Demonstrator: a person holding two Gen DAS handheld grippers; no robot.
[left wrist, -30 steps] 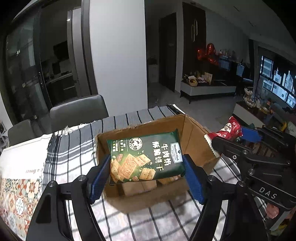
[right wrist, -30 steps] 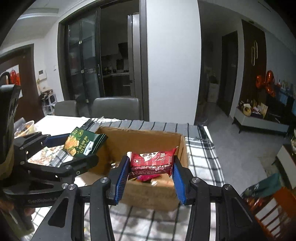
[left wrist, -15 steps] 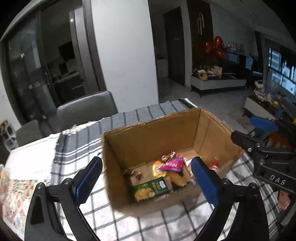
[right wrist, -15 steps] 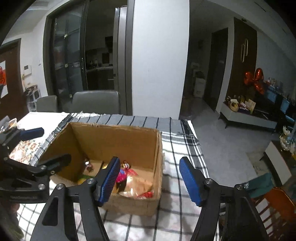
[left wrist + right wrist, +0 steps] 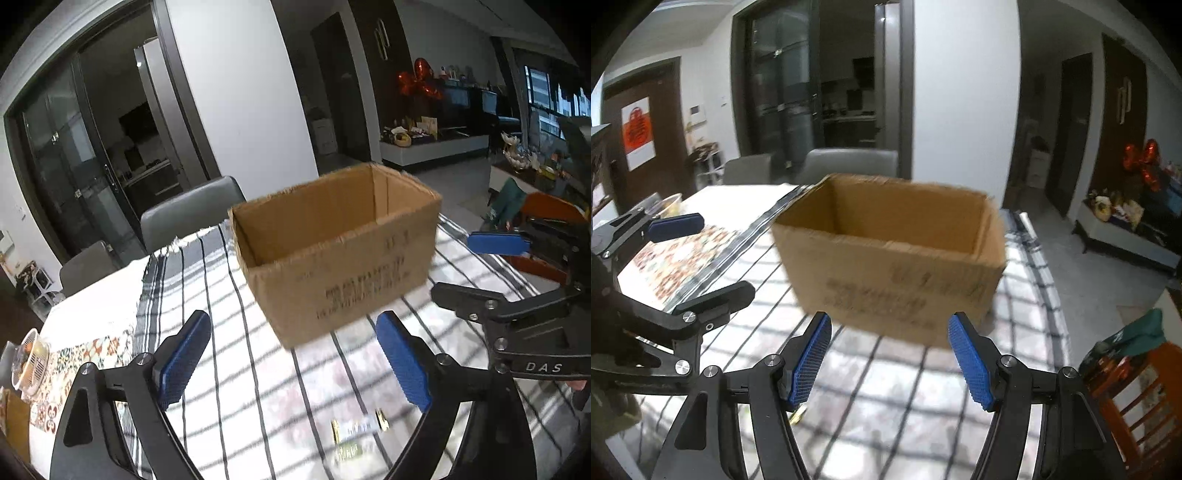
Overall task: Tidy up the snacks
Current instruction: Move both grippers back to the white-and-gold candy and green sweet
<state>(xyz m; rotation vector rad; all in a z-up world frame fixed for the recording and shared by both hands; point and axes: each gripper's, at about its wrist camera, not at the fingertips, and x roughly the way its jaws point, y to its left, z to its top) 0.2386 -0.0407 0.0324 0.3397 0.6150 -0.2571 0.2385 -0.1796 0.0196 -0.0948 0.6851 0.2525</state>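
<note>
With both claws released and empty, left claw [image 5: 293, 360] and right claw [image 5: 890, 358] hang near the cardboard box [image 5: 332, 251] on the desk [image 5: 258, 387]; lower squarely over the blurred snack packet [image 5: 356, 432] nearest.

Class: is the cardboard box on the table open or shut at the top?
Open. The box has no flaps over its top; its inner walls show in both views.
</note>
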